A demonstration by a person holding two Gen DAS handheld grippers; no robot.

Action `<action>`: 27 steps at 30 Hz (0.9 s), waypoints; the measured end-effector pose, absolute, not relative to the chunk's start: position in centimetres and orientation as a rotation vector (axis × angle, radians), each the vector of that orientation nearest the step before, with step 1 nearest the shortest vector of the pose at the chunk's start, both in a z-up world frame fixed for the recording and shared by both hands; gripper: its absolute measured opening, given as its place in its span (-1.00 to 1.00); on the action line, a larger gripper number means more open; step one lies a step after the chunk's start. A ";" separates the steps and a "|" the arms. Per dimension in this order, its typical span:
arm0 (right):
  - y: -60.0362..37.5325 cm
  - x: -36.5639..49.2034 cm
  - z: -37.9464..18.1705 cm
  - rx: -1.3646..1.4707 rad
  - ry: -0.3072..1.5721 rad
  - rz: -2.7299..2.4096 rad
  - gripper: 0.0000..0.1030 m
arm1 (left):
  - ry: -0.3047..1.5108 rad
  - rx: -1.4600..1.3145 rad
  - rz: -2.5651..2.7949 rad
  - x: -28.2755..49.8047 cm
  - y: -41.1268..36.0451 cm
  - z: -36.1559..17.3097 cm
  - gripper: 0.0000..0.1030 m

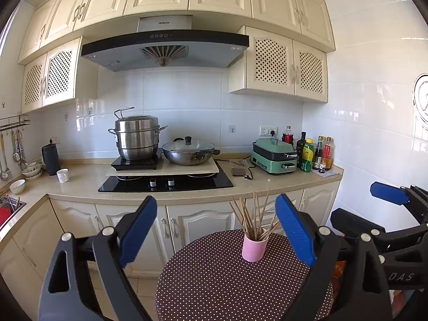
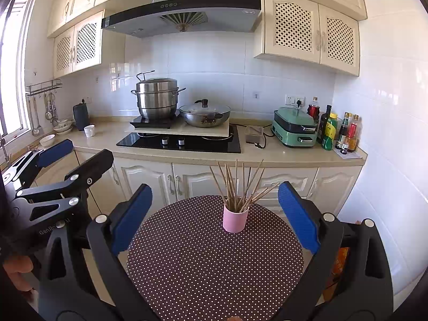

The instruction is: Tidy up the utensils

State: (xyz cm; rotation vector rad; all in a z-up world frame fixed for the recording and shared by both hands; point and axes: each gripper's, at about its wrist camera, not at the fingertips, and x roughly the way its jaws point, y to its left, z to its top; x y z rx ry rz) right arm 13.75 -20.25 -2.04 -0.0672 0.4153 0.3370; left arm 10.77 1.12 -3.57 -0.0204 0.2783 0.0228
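A pink cup (image 1: 254, 247) (image 2: 235, 220) stands upright on a round table with a brown polka-dot cloth (image 1: 214, 281) (image 2: 203, 262). Several wooden chopsticks (image 1: 254, 214) (image 2: 239, 184) fan out of it. My left gripper (image 1: 216, 230) hovers open above the table's near-left side, the cup between its blue pads but farther ahead. My right gripper (image 2: 215, 214) is open too, the cup ahead between its pads. Neither holds anything. In the left wrist view, the right gripper's finger (image 1: 388, 194) shows at the right edge; in the right wrist view, the left gripper's finger (image 2: 54, 149) shows at the left.
Behind the table runs a kitchen counter (image 1: 88, 184) with a hob (image 1: 165, 180), a steel steamer pot (image 1: 136, 140), a lidded wok (image 1: 190, 152), a green grill (image 1: 275, 156), bottles (image 1: 315, 152), a white mug (image 1: 63, 175) and bowls (image 1: 17, 186). Ladles (image 1: 4, 157) hang at left. A hand (image 2: 16, 272) shows at lower left.
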 end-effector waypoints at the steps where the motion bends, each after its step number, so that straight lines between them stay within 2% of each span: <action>1: -20.3 13.8 -2.0 -0.067 0.415 0.338 0.81 | 0.278 -0.020 0.023 10.9 1.0 -3.5 0.72; 27: -20.1 13.6 -2.4 -0.062 0.426 0.347 0.81 | 0.279 -0.016 0.032 10.7 1.0 -3.4 0.72</action>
